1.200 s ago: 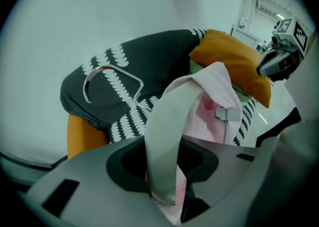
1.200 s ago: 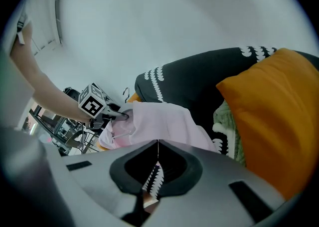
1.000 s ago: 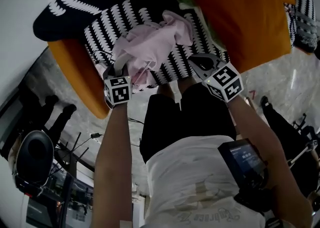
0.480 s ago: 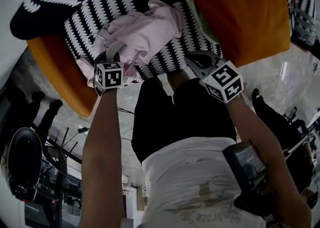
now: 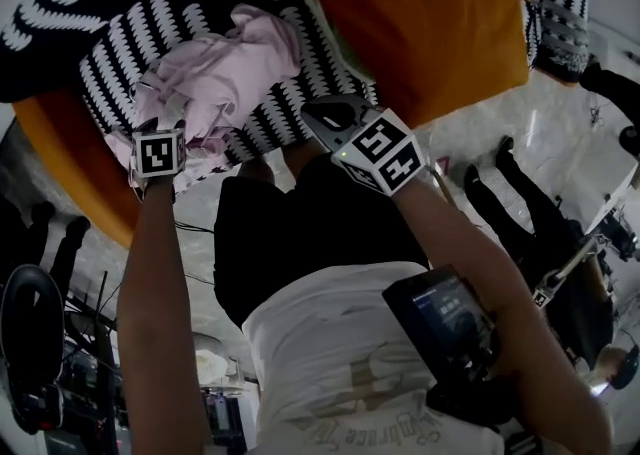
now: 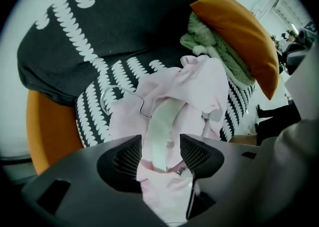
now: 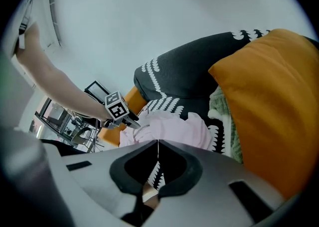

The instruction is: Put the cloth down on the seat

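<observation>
From our head we look steeply down on the cloth (image 5: 215,78) from well above it, with our own torso below it in view. Our left claw (image 6: 160,153) camera sits right at the cloth, looking along opening jaws with the cloth between them. Our right claw (image 7: 158,146) camera views the cloth from its right, farther off. All three views share the cloth and the cushion (image 5: 420,23) beside it.

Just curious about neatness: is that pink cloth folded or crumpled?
Crumpled: the pink cloth lies bunched in uneven heaps on the black-and-white seat.
</observation>
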{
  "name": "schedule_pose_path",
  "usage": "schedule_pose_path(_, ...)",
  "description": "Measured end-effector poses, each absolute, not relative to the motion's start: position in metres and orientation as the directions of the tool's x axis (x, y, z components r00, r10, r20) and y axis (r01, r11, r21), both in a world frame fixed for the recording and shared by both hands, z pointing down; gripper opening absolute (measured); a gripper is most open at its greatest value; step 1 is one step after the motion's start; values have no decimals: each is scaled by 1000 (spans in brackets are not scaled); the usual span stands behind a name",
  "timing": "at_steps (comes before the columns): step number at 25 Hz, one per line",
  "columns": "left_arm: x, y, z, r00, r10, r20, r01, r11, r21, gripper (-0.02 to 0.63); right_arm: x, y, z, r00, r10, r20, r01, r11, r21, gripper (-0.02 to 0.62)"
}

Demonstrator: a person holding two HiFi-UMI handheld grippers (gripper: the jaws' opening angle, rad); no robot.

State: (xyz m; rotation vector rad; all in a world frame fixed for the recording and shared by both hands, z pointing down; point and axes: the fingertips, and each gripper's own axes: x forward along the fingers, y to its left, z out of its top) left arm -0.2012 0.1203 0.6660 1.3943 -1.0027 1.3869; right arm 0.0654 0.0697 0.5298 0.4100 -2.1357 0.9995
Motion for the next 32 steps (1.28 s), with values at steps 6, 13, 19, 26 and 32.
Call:
schedule_pose_path(6,-195,131,627,62,27,998,-974,-216,66,247,63,68,514,-691,6,723,-542,657,-524,17)
schedule_pose_path(13,-205,169,584,101,-29,995,-977,-194,93,245,35,89,496,-689,-17,725,-546,671,-502,17)
schedule_pose_path(19,-185,189,558,151,-45,988,-948,-289,132,235,36,92,484,-675,-43,736,-550,695,-464,17)
schedule_pose_path(26,-168,202,510,235,-176,956,-900,-410,146,187,21,105,464,-657,-62,752,-546,727,-417,17)
schedule_pose_path(32,-175,218,441,308,-384,871,-915,-369,161,140,-6,117,416,-661,-165,732,-553,766,-327,17)
